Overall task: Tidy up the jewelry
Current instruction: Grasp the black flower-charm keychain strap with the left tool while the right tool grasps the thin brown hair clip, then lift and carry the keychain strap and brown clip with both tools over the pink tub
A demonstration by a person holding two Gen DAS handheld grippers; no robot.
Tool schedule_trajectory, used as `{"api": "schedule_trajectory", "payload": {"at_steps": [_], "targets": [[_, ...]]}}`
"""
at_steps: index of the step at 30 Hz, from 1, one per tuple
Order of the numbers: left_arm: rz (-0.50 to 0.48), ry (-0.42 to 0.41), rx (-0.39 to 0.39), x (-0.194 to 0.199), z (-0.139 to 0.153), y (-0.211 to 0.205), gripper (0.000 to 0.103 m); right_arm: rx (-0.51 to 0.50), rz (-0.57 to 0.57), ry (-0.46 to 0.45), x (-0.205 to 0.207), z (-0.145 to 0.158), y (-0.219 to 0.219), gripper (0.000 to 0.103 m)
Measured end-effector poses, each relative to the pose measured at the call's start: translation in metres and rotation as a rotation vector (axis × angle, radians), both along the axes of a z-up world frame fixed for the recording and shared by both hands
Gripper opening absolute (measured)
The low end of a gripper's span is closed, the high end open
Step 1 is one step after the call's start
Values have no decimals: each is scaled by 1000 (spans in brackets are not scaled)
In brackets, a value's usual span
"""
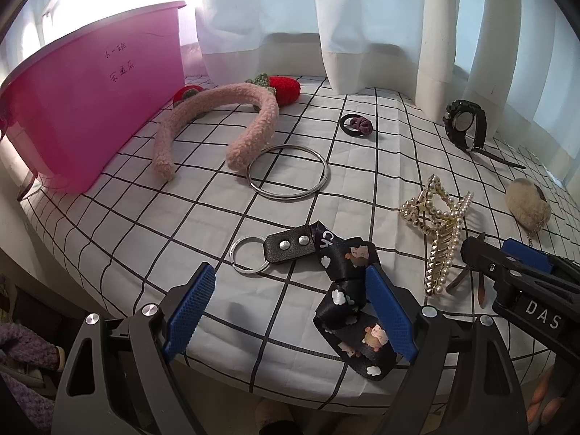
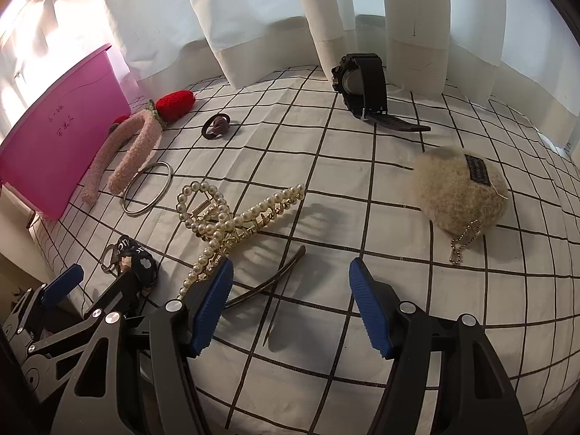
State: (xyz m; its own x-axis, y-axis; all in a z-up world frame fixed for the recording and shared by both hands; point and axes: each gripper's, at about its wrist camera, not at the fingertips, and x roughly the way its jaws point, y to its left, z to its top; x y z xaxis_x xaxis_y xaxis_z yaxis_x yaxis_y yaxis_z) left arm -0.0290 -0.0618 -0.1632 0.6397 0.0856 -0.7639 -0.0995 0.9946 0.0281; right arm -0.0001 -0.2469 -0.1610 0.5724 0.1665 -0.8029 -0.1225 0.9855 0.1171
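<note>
- The black strap keychain [image 1: 348, 290], printed with cartoon animals and clouds and ending in a metal split ring [image 1: 250, 255], is lying on the checked cloth of the bench [image 1: 217, 217], near its front edge.
- The left tool [image 1: 288, 308] is hanging over that strap with its jaws standing wide; the strap is lying partly between the blue pads [image 1: 190, 308], and the right-side pad looks to be just at the fabric, but nothing is gripped.
- The pearl hair claw [image 2: 224, 217] is sitting just beside the strap, with a thin dark hair clip [image 2: 275, 282] lying beside it.
- The right tool [image 2: 290, 297] is hovering above that thin clip, jaws partly spread and holding nothing; its left pad is overlapping the claw's pearl end in view.
- Farther out, a silver bangle [image 1: 288, 174], a fuzzy pink headband [image 1: 217, 123], a red knitted strawberry [image 1: 286, 88] and dark hair ties [image 1: 357, 125] are lying apart.
- A black watch [image 2: 360, 79] and a fluffy beige heart charm [image 2: 458, 192] are sitting toward the right.
- A pink tub [image 1: 90, 101] is standing at the left, white curtains [image 1: 326, 18] hanging behind.
</note>
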Motion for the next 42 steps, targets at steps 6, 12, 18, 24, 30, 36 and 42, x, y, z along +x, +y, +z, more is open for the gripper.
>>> {"api": "schedule_trajectory", "payload": {"at_steps": [6,12,18,24,30,36,42], "targets": [[-4,8,-8,2,-8,1,85,-45,21,-10,-2,-4,8,64],[11,-4,-20,5,-12,4,93,-85,38,-57,-11,-8,8,63],[10,-10,-25,6,-12,3,91,-113,88,-80,-15,-9,13,53],[-58,-18,-44,4,-7,-8,56,-153,133,-102,-18,-9,21,20],[-116,-33,-46,3,-5,-20,18,-146,143,-103,-17,-8,15,12],[-98,-44,-49,2,0,-17,15,-121,142,-103,-20,-7,9,10],[-74,-71,-63,0,9,-11,15,-117,145,-125,-23,0,6,10]]}}
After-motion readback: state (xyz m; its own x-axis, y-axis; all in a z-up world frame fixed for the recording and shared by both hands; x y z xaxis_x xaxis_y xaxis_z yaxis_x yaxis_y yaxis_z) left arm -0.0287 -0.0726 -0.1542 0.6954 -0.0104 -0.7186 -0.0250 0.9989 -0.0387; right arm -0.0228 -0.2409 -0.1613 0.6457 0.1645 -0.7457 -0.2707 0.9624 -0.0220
